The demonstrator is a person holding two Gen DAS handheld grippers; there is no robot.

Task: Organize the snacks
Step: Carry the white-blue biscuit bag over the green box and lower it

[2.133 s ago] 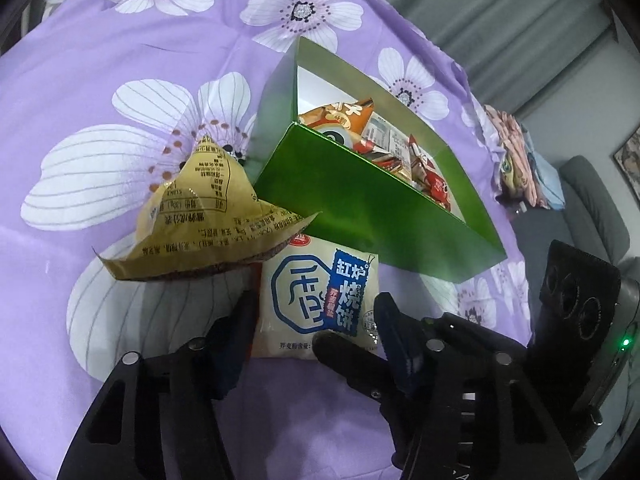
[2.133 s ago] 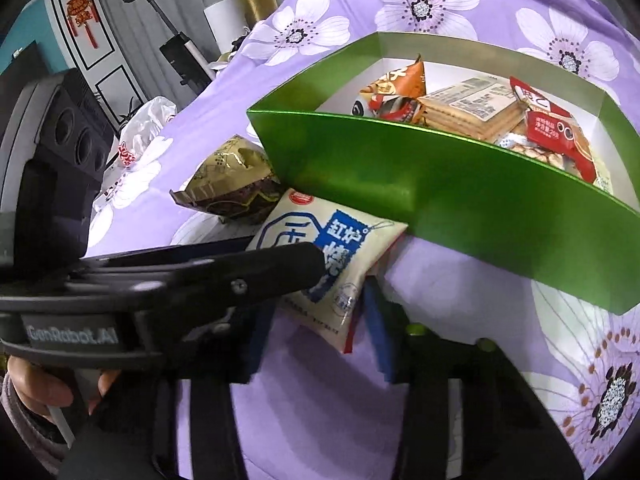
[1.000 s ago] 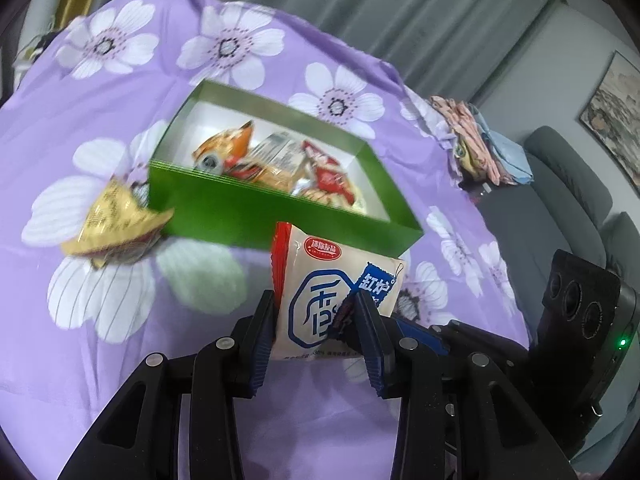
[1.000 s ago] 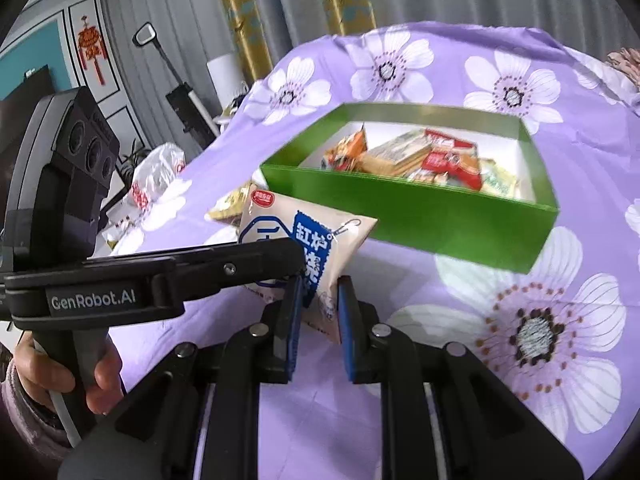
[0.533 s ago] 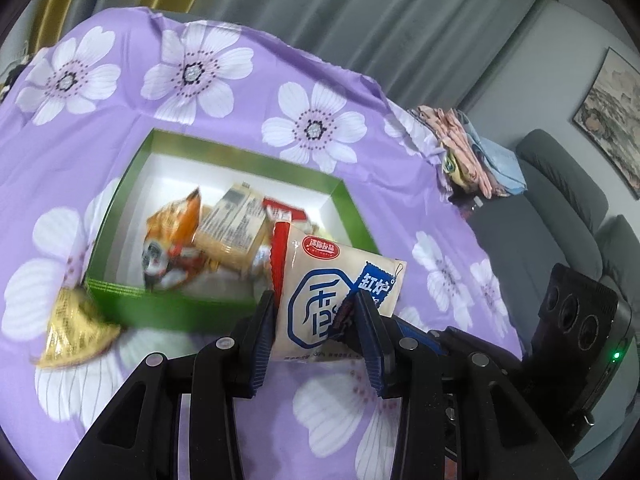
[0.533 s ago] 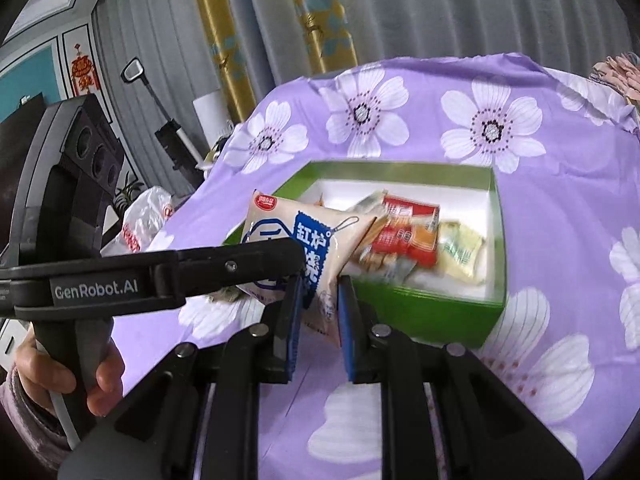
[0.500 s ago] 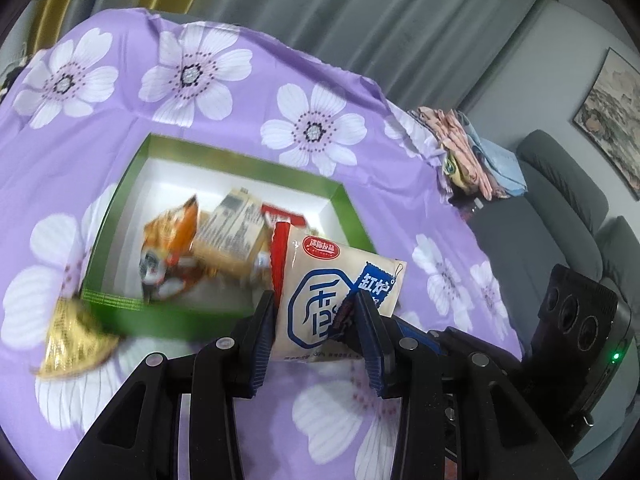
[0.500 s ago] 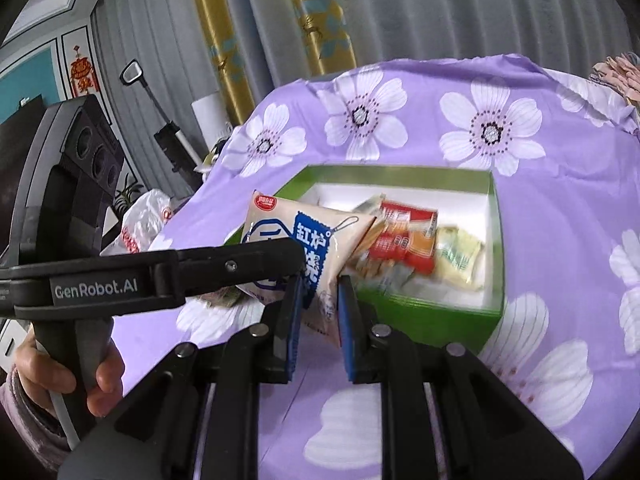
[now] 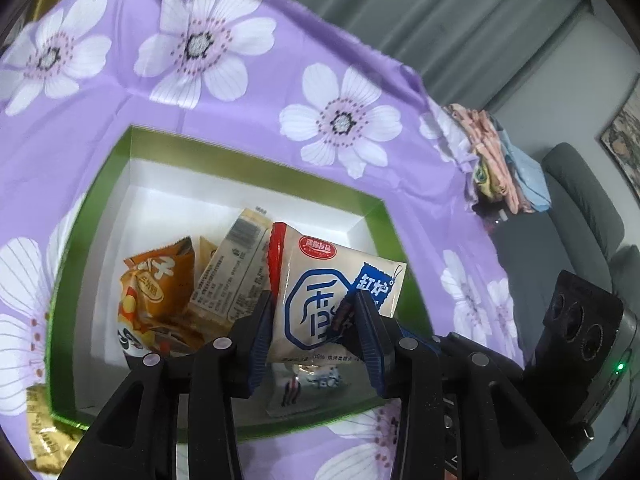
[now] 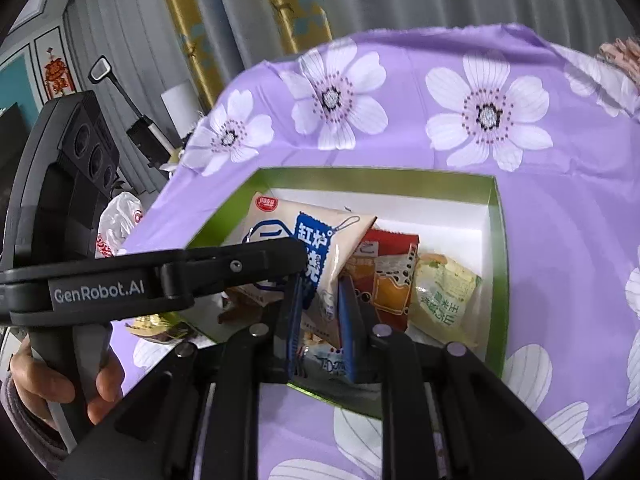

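A white and blue snack packet (image 9: pixel 320 300) hangs over the open green box (image 9: pixel 256 160). My left gripper (image 9: pixel 314 320) is shut on its flat sides. My right gripper (image 10: pixel 320 304) is shut on the same packet (image 10: pixel 308 240) at its lower edge. The box (image 10: pixel 496 248) has a white inside and holds several snack packets: an orange one (image 9: pixel 156 280), a beige one (image 9: pixel 236 272), a red one (image 10: pixel 384 264) and a pale green one (image 10: pixel 444 292). A gold packet (image 9: pixel 44 440) lies outside the box at its near left corner.
The box sits on a purple cloth with white flowers (image 9: pixel 340 124). A pile of folded cloth (image 9: pixel 500 160) and a grey sofa (image 9: pixel 580 216) lie beyond the table's right edge. A white plastic bag (image 10: pixel 118 220) lies off the left edge.
Both grippers closed on the white and blue packet, lifted it off the cloth and carried it forward; it now hangs above the inside of the green box.
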